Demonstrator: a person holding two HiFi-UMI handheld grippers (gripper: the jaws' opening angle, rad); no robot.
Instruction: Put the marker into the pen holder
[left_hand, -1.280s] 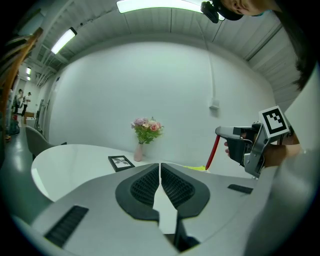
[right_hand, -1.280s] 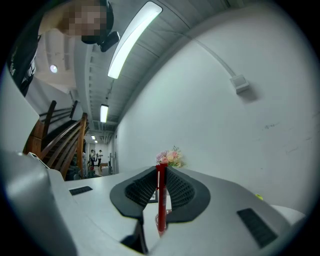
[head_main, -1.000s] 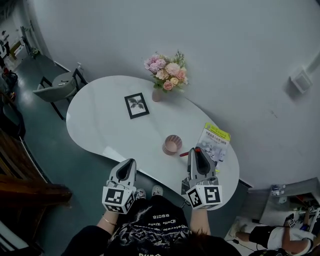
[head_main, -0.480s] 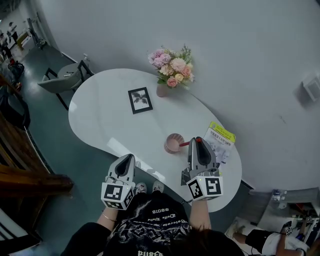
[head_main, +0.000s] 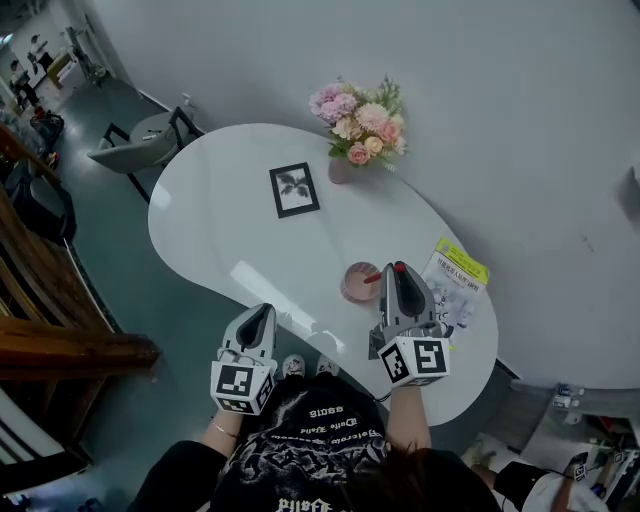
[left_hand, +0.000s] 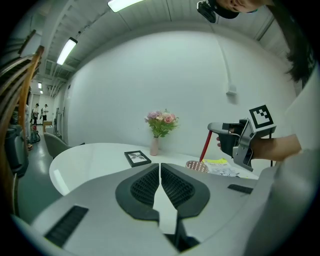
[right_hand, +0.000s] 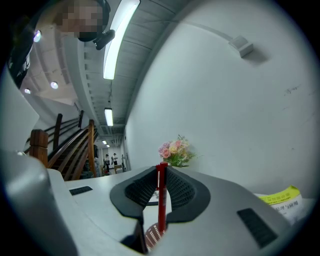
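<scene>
My right gripper (head_main: 399, 272) is shut on a red marker (right_hand: 161, 200), held upright with its lower end over the pink mesh pen holder (head_main: 359, 282). Seen from the left gripper view, the marker (left_hand: 205, 145) slants down from the right gripper (left_hand: 215, 127) toward the pen holder (left_hand: 197, 166), which stands on the white table (head_main: 230, 215). Whether its tip is inside the cup I cannot tell. My left gripper (head_main: 262, 312) hovers at the table's near edge, left of the cup, its jaws closed together with nothing between them (left_hand: 160, 172).
A vase of pink flowers (head_main: 358, 125) and a small framed picture (head_main: 294, 190) sit at the table's far side. A yellow-edged booklet (head_main: 455, 282) lies right of the pen holder. A grey chair (head_main: 130, 150) stands past the table's left end. A wall runs behind.
The right gripper has carried the marker left and forward, from beside the pen holder to over it. The head view has shifted; the left gripper stays at the near edge.
</scene>
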